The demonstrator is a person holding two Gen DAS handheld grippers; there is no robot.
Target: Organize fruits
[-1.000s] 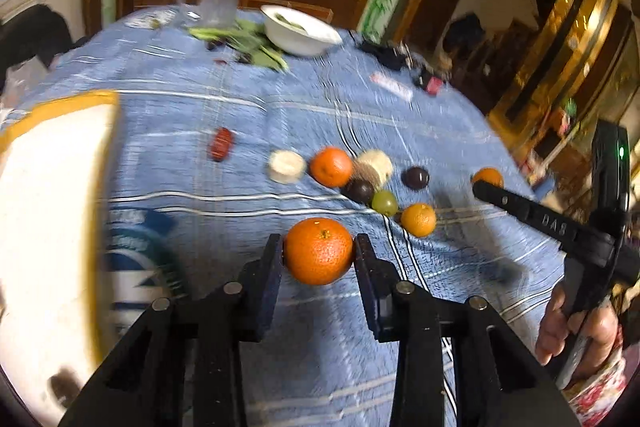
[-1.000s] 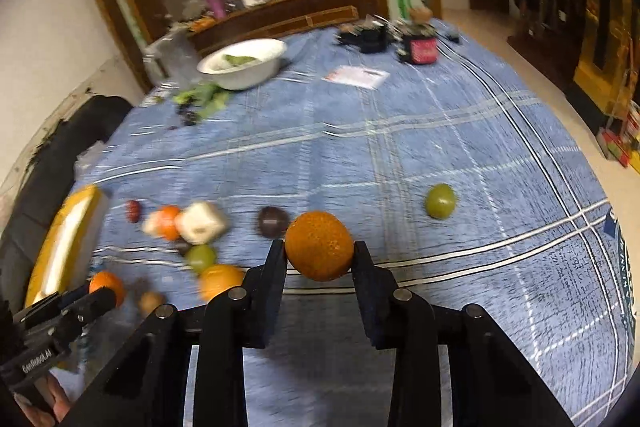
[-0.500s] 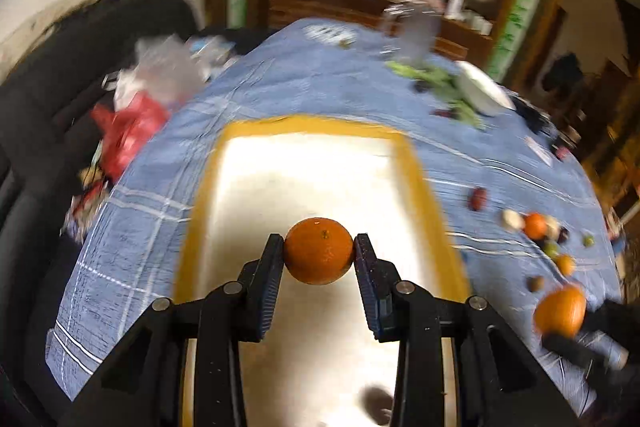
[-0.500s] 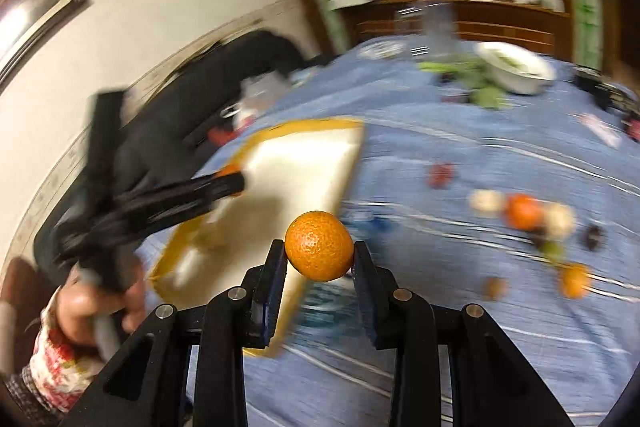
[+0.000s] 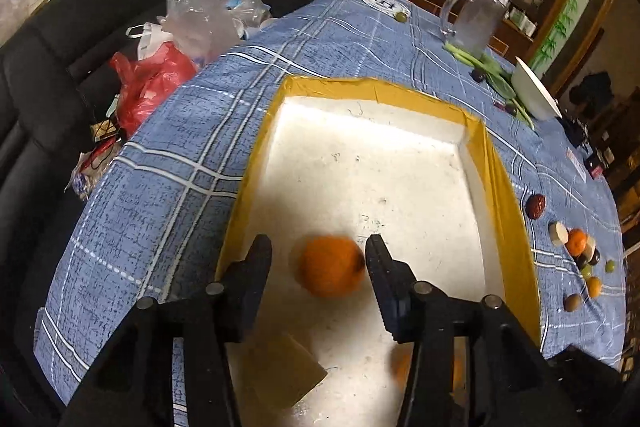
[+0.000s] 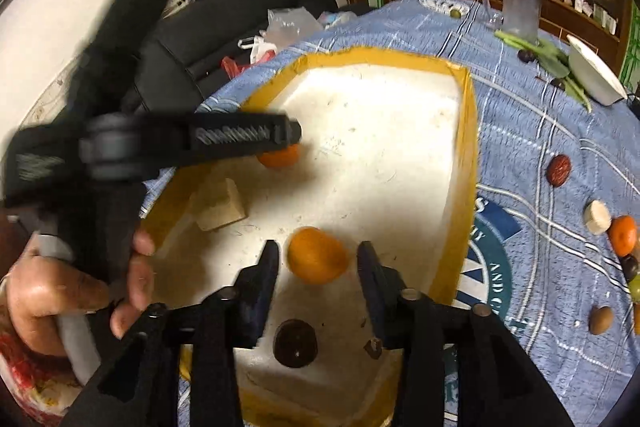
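Your two oranges are both over the white tray: one (image 5: 330, 265) sits blurred between the left gripper (image 5: 318, 259) fingers, the other (image 6: 317, 255) between the right gripper (image 6: 318, 259) fingers. Both sets of fingers are opening, standing apart with gaps showing, so neither orange is clamped.

Risk: released fruit may roll across the smooth tray floor and knock the dark fruit (image 6: 295, 343) or the tan block (image 6: 220, 205). Your grippers work close together, so a collision is possible.

The yellow rim (image 5: 508, 195) walls the tray on all visible sides and should contain a roll. Open tray floor lies ahead. The remaining fruit (image 5: 576, 241) waits on the blue tabletop (image 5: 168, 187), well right of the tray.
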